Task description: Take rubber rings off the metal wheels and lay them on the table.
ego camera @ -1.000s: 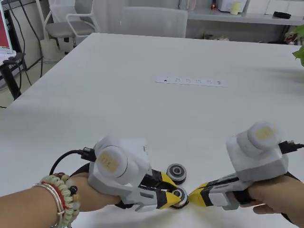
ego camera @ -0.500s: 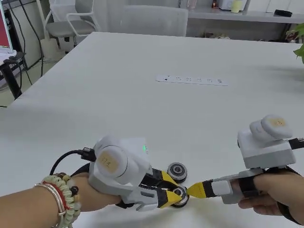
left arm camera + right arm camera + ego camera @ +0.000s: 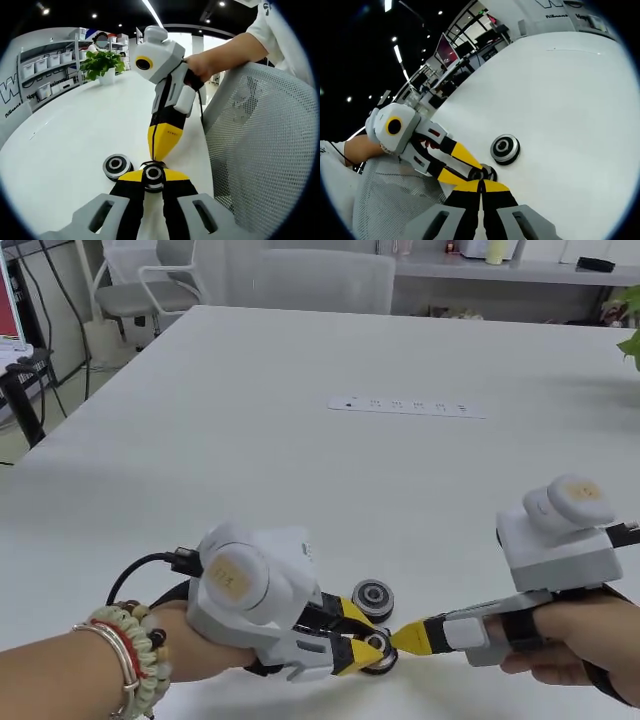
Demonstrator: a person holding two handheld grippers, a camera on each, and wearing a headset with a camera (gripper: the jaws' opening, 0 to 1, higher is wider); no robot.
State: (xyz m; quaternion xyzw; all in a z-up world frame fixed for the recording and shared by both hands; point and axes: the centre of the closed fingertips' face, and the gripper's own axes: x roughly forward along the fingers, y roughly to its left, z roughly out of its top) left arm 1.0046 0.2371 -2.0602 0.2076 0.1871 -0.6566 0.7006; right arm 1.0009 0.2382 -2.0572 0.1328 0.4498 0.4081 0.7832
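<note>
Two small metal wheels with black rubber rings are near the table's front edge. My left gripper (image 3: 368, 652) is shut on one wheel (image 3: 378, 648), which also shows between its yellow jaws in the left gripper view (image 3: 153, 175). My right gripper (image 3: 400, 640) comes in from the right, its jaws closed together and pinching the rubber ring at that wheel's rim (image 3: 487, 173). The second wheel (image 3: 372, 596) lies flat on the table just behind, free of both grippers (image 3: 116, 166) (image 3: 505, 148).
A white power strip (image 3: 405, 408) lies across the middle of the white table (image 3: 300, 460). Chairs (image 3: 320, 282) stand at the far edge, and a mesh chair back (image 3: 260, 145) is close behind the front edge. A potted plant (image 3: 102, 64) stands at the table's right end.
The right gripper has rolled and its body has swung out to the right, while its tips have stayed at the held wheel. The left gripper and both wheels have hardly moved.
</note>
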